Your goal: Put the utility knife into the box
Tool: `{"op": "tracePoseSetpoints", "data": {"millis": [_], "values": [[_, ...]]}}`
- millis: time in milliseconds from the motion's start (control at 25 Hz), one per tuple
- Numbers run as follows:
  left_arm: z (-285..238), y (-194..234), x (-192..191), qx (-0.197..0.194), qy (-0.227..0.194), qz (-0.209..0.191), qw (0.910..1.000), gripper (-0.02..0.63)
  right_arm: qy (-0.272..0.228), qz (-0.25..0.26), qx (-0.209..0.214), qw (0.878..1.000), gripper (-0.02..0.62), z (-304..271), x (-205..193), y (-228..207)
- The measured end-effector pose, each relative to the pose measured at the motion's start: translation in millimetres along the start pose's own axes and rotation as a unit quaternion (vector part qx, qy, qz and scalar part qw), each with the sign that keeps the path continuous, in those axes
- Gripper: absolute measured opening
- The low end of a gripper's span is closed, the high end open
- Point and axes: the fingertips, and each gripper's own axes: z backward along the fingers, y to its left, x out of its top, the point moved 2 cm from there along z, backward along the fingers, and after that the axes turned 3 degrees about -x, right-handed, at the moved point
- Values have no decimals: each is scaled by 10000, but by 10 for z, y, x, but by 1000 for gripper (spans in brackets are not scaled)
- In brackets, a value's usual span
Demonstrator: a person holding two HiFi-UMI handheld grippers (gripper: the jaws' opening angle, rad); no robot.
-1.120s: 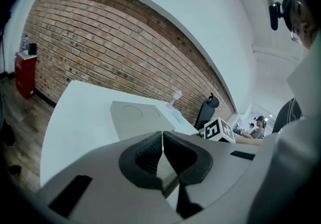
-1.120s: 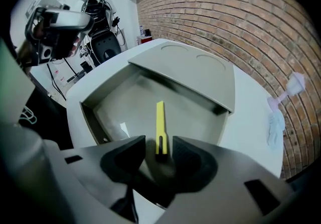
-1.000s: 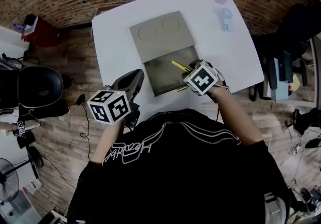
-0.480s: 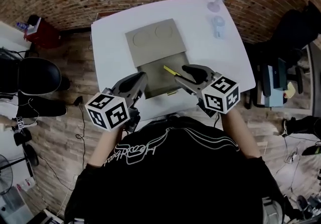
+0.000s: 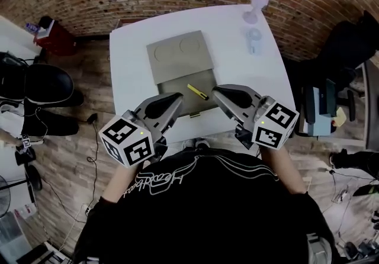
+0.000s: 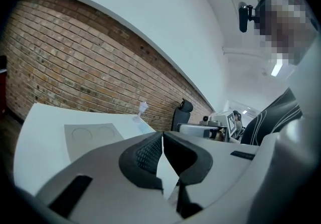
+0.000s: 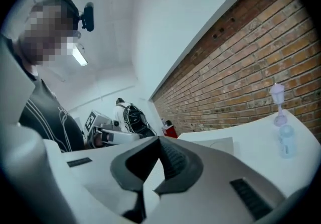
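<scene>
The yellow utility knife (image 5: 196,92) lies inside the open grey box (image 5: 174,88), whose lid (image 5: 180,55) lies flat behind it on the white table (image 5: 130,61). Both grippers hang over the table's near edge, apart from the box. My left gripper (image 5: 177,98) is shut and empty, its pads meeting in the left gripper view (image 6: 163,137). My right gripper (image 5: 218,91) has just closed its jaws with nothing between them, and in the right gripper view (image 7: 160,142) they stand shut. Neither gripper touches the knife.
A small white and lilac desk fan (image 5: 253,8) and a pale bottle-like object (image 5: 253,39) stand at the table's far right. A black chair (image 5: 41,82) and a red bin (image 5: 52,36) are on the floor to the left. A brick wall runs behind.
The right gripper has risen off the box and swung from pointing down to nearly level, leaving the knife in the box. The left gripper has also lifted and drifted right.
</scene>
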Motion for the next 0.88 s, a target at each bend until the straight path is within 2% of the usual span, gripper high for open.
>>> {"op": "tracePoseSetpoints", "data": {"millis": [160,320,520,720,880], "values": [[1,-92,83,-15,-86,-80,9999,34,-102,-59,231,9997,1,42,98,90],[10,-111,102,-9,-141,-57,9999,34,29,207,369,9991,0,12,69,161],[-32,-77,36,94,-31,-157,9998,34,248,277,371,9986,0,-46,-52,162],[-79,-46,-39,174,133,-82,9997,34,330,272,329,9985,1,-26,-107,145],[-68,-76,-24,184,135,-168,9996,34,321,390,302,9983,0,12,-61,167]]}}
